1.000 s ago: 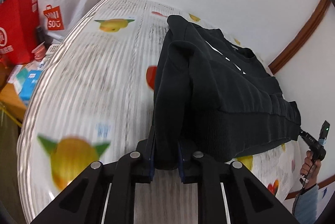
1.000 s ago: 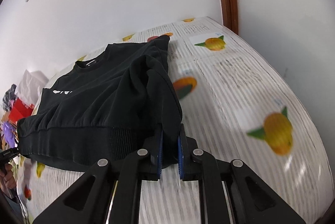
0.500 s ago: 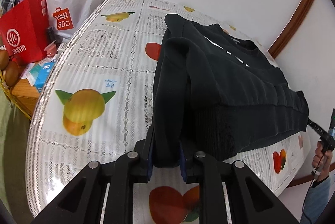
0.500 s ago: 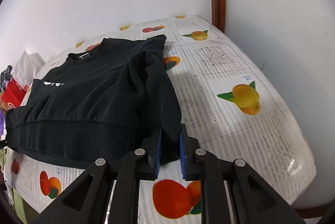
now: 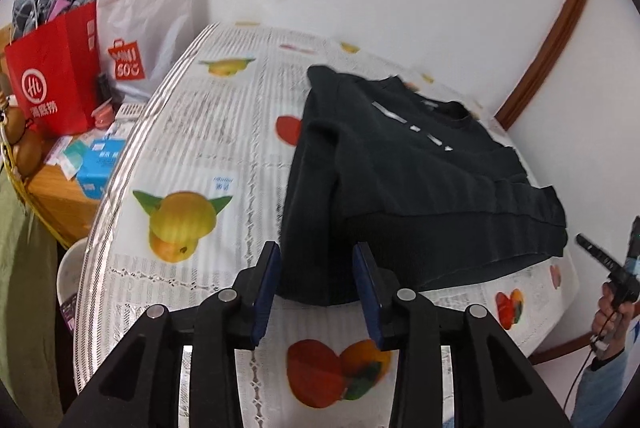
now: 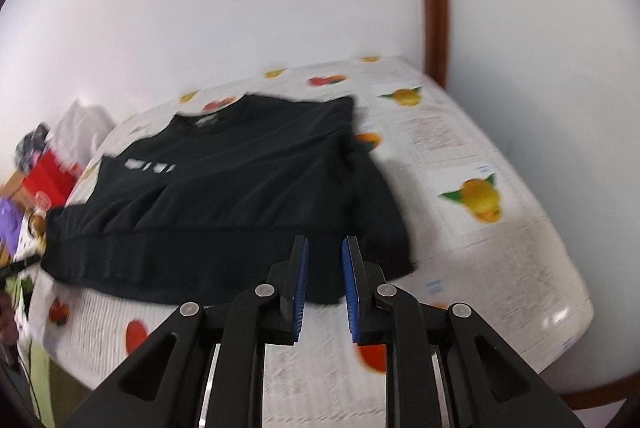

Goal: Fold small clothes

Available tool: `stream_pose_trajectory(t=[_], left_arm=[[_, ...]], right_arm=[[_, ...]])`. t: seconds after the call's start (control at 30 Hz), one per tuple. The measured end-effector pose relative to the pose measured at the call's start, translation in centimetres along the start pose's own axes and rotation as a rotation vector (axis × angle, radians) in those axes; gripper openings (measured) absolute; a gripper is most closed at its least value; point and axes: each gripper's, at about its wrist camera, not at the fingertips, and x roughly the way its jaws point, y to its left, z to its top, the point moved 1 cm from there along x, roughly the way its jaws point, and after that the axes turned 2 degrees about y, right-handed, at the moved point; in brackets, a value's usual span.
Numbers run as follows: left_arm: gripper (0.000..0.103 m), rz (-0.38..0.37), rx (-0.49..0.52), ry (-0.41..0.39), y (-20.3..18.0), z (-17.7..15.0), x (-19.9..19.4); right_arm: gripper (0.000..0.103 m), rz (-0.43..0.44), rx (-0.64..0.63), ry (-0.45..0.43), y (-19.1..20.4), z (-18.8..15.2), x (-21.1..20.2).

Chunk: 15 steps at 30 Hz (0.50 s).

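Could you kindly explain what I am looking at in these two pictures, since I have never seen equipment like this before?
There is no robot: a person holds a two-finger gripper in each hand, each with a camera looking along its fingers. One picture is from the left gripper, the other from the right gripper. A black sweatshirt lies flat on a table with a fruit-print tablecloth. Both grippers are open just before its hem and hold nothing; the left jaws have just been opening. Shopping bags stand beside the table.

Matt black cloth sweater point(image 5: 416, 183) lies on glossy printed plastic tablecloth point(image 5: 208, 131).
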Motion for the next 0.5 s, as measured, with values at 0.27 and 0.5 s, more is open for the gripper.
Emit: stream_pose_trajectory(t=[0.27, 0.5], left_arm=[[0.036, -0.066, 0.062, 0.020, -2.2, -1.5, 0.4], [0.036, -0.117, 0.080, 0.051, -3.7, -2.6, 0.9]], right_arm=[[0.016, 0.060, -0.042, 0.085, 3.2, -3.5, 3.2], [0.016, 0.106, -0.052, 0.118, 4.8, -3.2, 5.4]])
